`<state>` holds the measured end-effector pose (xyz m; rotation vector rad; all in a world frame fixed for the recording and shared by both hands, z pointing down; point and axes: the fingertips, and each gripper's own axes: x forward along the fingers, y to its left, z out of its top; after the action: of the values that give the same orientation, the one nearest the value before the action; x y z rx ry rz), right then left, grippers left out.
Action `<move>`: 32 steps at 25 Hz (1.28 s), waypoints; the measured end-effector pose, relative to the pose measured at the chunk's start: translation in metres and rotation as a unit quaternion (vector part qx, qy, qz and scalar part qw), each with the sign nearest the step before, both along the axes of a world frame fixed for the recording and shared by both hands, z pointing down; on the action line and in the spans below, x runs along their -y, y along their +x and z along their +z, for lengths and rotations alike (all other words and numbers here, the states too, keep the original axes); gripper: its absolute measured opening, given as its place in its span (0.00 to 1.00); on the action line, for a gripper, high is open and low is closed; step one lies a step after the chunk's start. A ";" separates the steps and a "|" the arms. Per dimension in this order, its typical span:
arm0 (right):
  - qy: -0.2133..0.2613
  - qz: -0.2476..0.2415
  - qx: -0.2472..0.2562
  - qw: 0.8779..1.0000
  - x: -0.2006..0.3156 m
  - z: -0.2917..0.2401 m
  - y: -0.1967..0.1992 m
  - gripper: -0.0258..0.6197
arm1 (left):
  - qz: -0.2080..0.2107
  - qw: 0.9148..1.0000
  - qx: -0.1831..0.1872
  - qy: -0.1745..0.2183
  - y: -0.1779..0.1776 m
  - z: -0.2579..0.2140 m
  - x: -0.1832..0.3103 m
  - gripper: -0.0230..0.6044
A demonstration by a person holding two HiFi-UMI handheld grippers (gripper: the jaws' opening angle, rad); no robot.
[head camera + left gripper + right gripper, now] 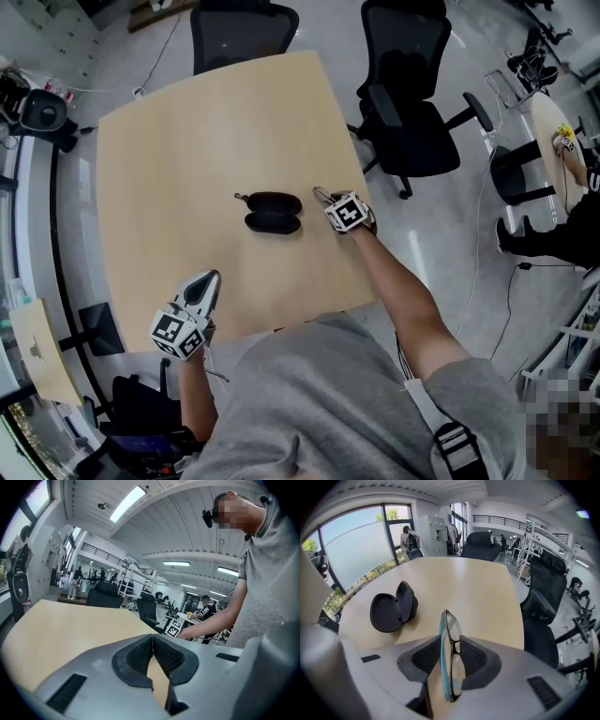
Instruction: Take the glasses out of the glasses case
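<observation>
Pale wooden table (187, 169) carries the open glasses case (273, 213). Just right of it, the right gripper (323, 195) clasps the folded glasses (453, 627). Near left, the left gripper (208, 279) is clenched and empty.

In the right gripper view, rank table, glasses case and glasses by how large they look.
1. table, largest by far.
2. glasses case and glasses look about alike; glasses are edge-on, nearest the camera, so unranked.

A pale wooden table (187, 169) stands on glossy grey floor (441, 239), black office chairs (412, 131) nearby, big windows (361, 541), strip lights (129, 501) overhead.
</observation>
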<state>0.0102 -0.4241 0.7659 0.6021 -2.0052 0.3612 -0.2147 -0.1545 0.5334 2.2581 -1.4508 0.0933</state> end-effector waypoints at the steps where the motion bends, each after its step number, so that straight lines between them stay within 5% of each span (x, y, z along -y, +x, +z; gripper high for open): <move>1: 0.000 -0.003 0.000 1.000 -0.002 0.001 0.000 0.22 | 0.000 1.000 0.001 0.000 0.001 -0.001 -0.003 0.04; 4: 0.008 -0.017 -0.002 1.000 -0.006 -0.001 0.001 0.37 | 0.002 1.000 0.006 0.003 0.003 -0.005 -0.014 0.04; 8: 0.009 -0.011 0.010 1.000 -0.022 -0.012 0.007 0.38 | 0.007 1.000 0.013 0.007 0.009 -0.010 -0.037 0.04; 14: 0.105 0.027 0.076 0.991 -0.038 -0.101 0.023 0.37 | 0.018 0.999 0.023 0.031 0.020 -0.029 -0.068 0.04; 15: 0.109 0.036 0.099 0.988 -0.048 -0.121 0.026 0.27 | 0.020 0.999 0.024 0.037 0.023 -0.032 -0.072 0.04; 16: 0.111 0.045 0.125 0.985 -0.059 -0.142 0.030 0.09 | 0.023 0.998 0.025 0.044 0.027 -0.036 -0.076 0.04; 17: 0.112 0.052 0.151 0.981 -0.071 -0.164 0.032 0.05 | 0.026 0.998 0.025 0.051 0.031 -0.039 -0.078 0.04; 25: 0.170 -0.005 0.316 0.933 -0.210 -0.343 0.054 0.05 | 0.067 0.990 0.023 0.119 0.068 -0.088 -0.116 0.04; 32: 0.215 -0.067 0.390 0.893 -0.322 -0.445 0.060 0.05 | 0.081 0.979 0.015 0.189 0.094 -0.148 -0.160 0.04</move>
<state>0.0702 -0.1025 0.3208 0.6383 -2.9328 0.0589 -0.1207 0.0055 0.3851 2.6894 -1.3926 -0.1087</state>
